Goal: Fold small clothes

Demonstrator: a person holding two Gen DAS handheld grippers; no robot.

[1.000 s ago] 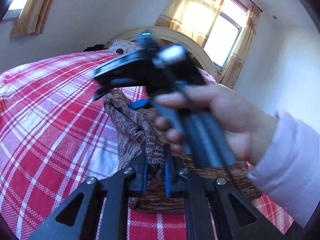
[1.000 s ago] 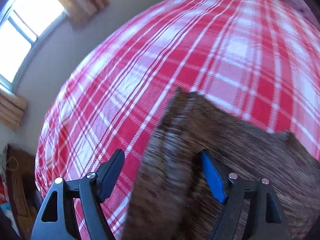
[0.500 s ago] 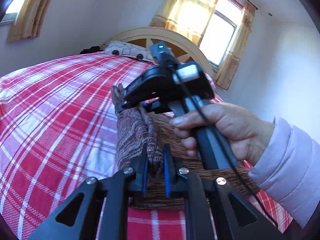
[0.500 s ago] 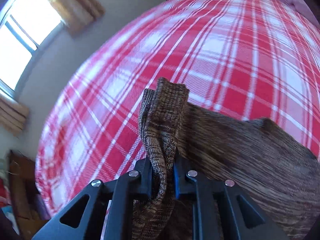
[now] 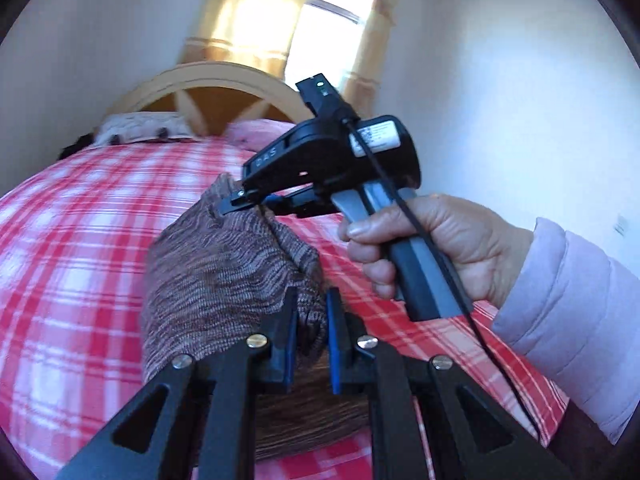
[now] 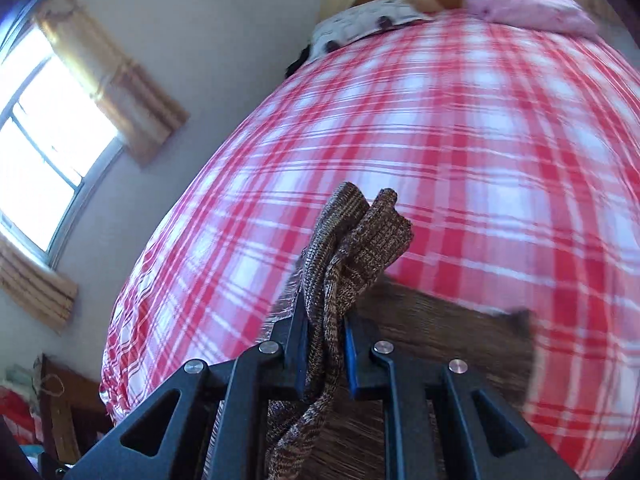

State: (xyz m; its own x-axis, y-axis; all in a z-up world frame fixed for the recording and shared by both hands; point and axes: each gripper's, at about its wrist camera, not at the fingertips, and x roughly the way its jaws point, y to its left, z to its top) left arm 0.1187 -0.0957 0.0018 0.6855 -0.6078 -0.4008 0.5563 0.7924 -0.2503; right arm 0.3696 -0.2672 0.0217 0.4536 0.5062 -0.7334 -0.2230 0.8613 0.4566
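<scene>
A brown knitted garment lies partly on the red plaid bed and is lifted along one edge. My left gripper is shut on a bunched corner of it near the camera. My right gripper, held in a hand with a pink sleeve, is shut on the far corner of the same edge. In the right wrist view the right gripper pinches a fold of the garment that sticks up between its fingers, and the rest lies on the bed.
A wooden arched headboard and pillows stand at the far end of the bed. Curtained windows are on the walls. Furniture with clutter sits beside the bed at lower left in the right wrist view.
My right gripper closed on the garment's far corner, then both grippers lifted the edge and carried it over the rest of the garment toward the headboard.
</scene>
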